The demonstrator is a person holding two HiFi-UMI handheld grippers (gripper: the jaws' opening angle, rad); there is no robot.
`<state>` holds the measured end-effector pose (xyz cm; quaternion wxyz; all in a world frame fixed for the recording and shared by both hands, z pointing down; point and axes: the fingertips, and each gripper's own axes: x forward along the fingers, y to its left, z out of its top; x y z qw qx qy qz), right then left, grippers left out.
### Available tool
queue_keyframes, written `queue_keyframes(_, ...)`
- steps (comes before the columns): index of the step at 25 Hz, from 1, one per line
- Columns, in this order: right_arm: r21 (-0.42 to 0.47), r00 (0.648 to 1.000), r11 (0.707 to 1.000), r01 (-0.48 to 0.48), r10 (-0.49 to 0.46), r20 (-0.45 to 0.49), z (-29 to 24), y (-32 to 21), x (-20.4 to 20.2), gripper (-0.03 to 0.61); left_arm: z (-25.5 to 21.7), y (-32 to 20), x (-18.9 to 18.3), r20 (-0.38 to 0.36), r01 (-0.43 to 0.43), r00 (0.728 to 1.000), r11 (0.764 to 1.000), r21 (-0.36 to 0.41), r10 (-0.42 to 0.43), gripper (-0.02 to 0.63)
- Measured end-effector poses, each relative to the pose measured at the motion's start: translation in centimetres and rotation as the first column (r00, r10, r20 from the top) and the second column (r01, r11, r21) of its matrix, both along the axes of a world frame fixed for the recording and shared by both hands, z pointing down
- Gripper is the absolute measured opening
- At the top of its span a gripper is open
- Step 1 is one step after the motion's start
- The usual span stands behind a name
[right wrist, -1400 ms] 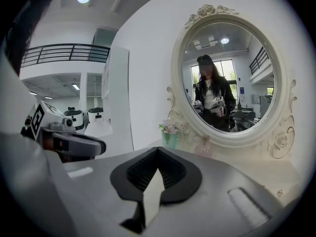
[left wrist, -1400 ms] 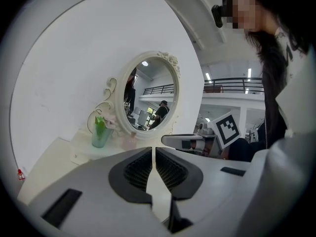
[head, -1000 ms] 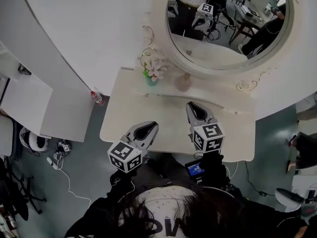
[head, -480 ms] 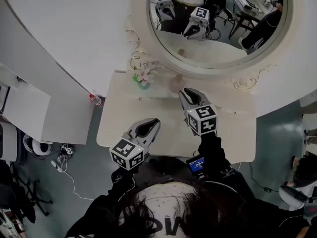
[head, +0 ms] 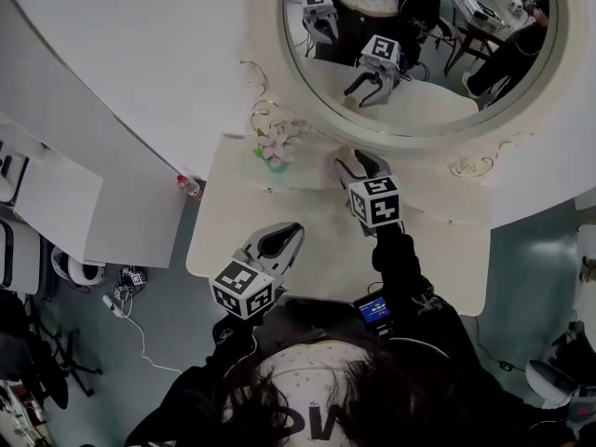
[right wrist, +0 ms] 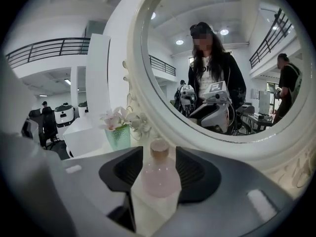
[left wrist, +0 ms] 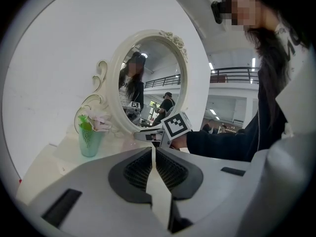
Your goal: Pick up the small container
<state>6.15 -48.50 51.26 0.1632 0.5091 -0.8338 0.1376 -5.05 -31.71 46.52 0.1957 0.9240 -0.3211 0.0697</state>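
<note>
The left tongs [left wrist: 154, 157] are clenched and empty over the front of the bench [head: 321, 250]. Farther, the right tongs [right wrist: 159, 157] have just been opening wide around the small container [right wrist: 159, 177], not pressing it. It stands upright, cap upward, before the mirror [right wrist: 222, 58].

right tool [head: 355, 162]: moved forward across surface [head: 279, 242] toward mirror [head: 419, 73] | jaws: have just been opening, now wide apart | small container [right wrist: 159, 176]: now stands between jaws
</note>
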Motion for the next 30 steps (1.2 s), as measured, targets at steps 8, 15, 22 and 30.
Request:
queue_keyframes(8, -0.041, 0.999, 0.999, 0.027, -0.028, -0.017, 2.1, -1.9, -0.6, 0.204, 0.6, -0.9, -0.4, 0.016, 0.023, 1.000, 1.000, -0.018, -0.023, 0.003)
queue_keyframes(15, -0.034, 0.998, 0.998, 0.047, -0.049, -0.049, 2.6, -2.4, -1.4, 0.199, 0.8, -1.7, -1.1, 0.021, 0.049, 0.999, 0.998, -0.024, -0.049, 0.003)
queue_keyframes(22, 0.005, 0.999, 0.999, 0.034, -0.034, -0.023, 2.3, -2.3, -1.2, 0.161, 1.1, -2.1, -1.2, 0.024, 0.056, 0.998, 0.998, -0.032, -0.055, 0.003)
queue_keyframes(30, 0.007, 0.998, 0.998, 0.066, -0.066, 0.000, 2.1, -1.8, -1.3, 0.147, 2.0, -2.2, -1.2, 0.027, 0.067, 0.997, 0.996, -0.061, -0.066, 0.006)
